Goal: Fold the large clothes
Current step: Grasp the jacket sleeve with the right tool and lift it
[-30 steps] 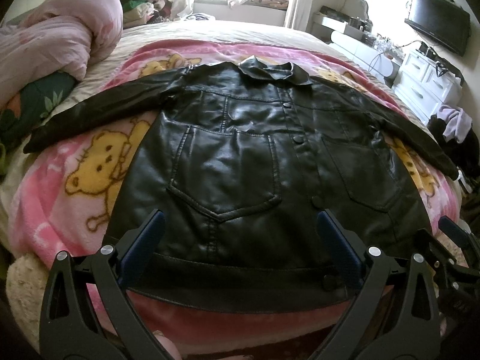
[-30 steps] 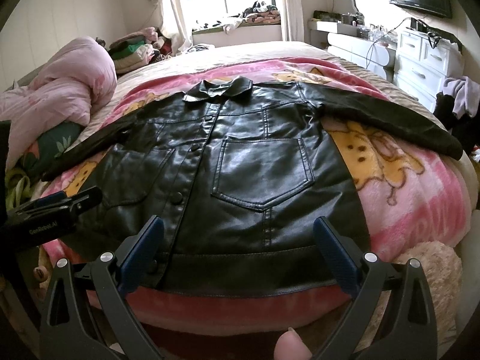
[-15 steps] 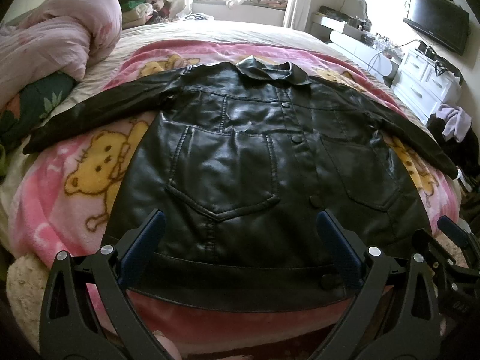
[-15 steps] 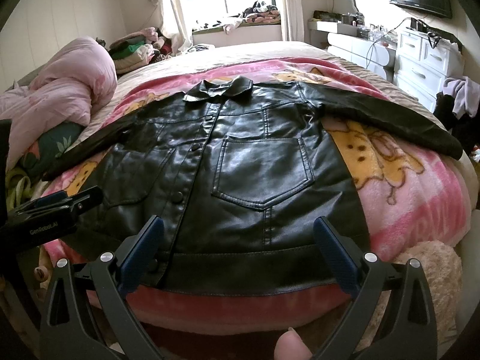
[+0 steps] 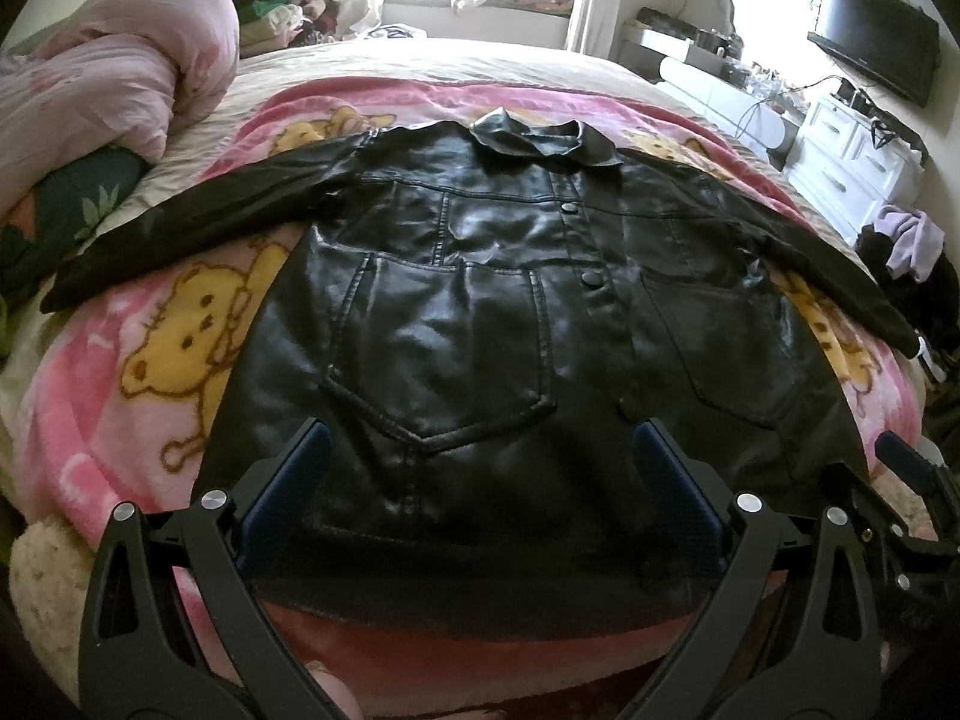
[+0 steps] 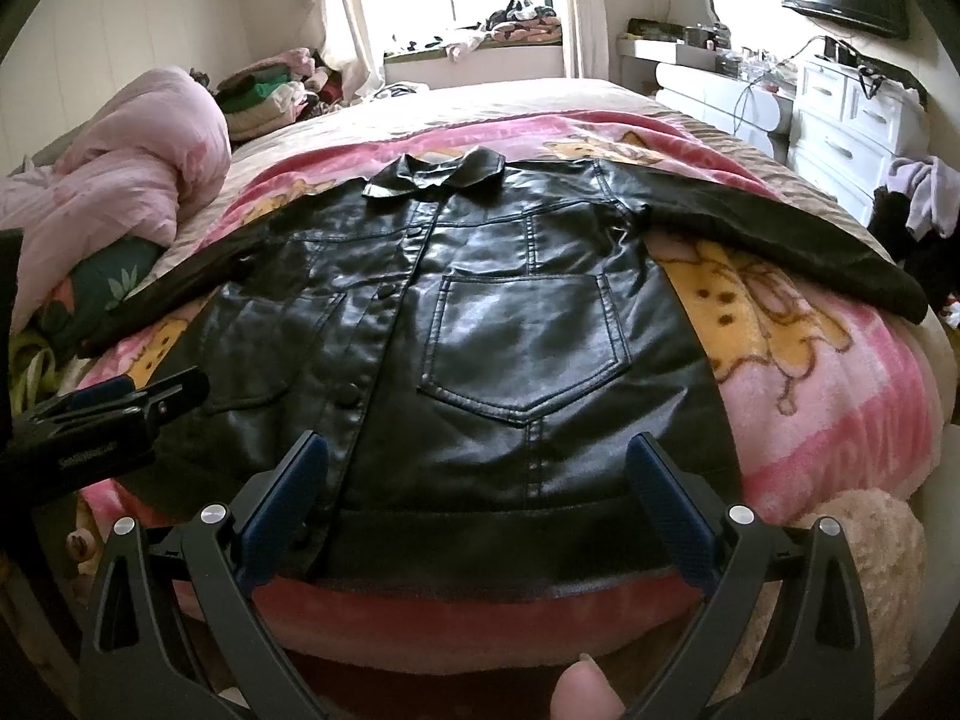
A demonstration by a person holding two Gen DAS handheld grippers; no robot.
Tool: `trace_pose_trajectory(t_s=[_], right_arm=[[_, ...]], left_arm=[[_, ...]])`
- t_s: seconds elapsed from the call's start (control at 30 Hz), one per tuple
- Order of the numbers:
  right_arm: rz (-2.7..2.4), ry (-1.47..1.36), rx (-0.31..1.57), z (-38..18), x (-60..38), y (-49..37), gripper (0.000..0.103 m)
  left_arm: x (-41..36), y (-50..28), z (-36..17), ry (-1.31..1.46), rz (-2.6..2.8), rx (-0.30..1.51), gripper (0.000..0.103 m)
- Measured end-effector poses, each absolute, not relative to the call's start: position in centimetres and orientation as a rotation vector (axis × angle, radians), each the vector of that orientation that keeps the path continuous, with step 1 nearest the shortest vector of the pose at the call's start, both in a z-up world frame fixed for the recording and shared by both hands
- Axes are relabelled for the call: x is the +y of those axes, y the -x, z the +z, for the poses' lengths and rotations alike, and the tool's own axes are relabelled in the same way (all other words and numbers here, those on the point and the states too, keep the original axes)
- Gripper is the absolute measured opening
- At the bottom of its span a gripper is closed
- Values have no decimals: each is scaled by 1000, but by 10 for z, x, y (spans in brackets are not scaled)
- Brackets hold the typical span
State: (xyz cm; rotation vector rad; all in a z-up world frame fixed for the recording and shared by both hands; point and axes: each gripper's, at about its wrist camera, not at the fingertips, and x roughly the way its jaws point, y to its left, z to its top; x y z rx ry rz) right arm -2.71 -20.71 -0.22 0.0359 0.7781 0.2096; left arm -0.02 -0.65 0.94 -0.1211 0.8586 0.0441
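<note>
A black leather jacket (image 5: pixel 480 324) lies flat and face up on a pink bear-print blanket (image 5: pixel 120 396), collar away from me, both sleeves spread out sideways. It also shows in the right wrist view (image 6: pixel 516 348). My left gripper (image 5: pixel 480 450) is open and empty, hovering over the jacket's hem on its left half. My right gripper (image 6: pixel 477 462) is open and empty over the hem on the right half. The right gripper shows at the right edge of the left wrist view (image 5: pixel 900 480), and the left gripper at the left edge of the right wrist view (image 6: pixel 114 408).
A bunched pink duvet (image 5: pixel 114 54) lies at the left of the bed. White drawers (image 6: pixel 852 114) and a wall television (image 5: pixel 870 54) stand at the right. A pile of clothes (image 6: pixel 918 204) sits beside the bed on the right. A fluffy beige throw (image 6: pixel 864 540) hangs at the bed's foot.
Both grippers have drifted very slightly nearer the jacket's hem. The jacket has not moved.
</note>
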Motion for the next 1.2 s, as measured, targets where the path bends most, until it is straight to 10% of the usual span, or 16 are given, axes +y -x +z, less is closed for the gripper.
trace_pose_trajectory(t_s=[1.2], right_arm=[[188, -169, 820, 44, -224, -164, 99]], left_arm=[[1, -177, 45, 128, 24, 874, 95]])
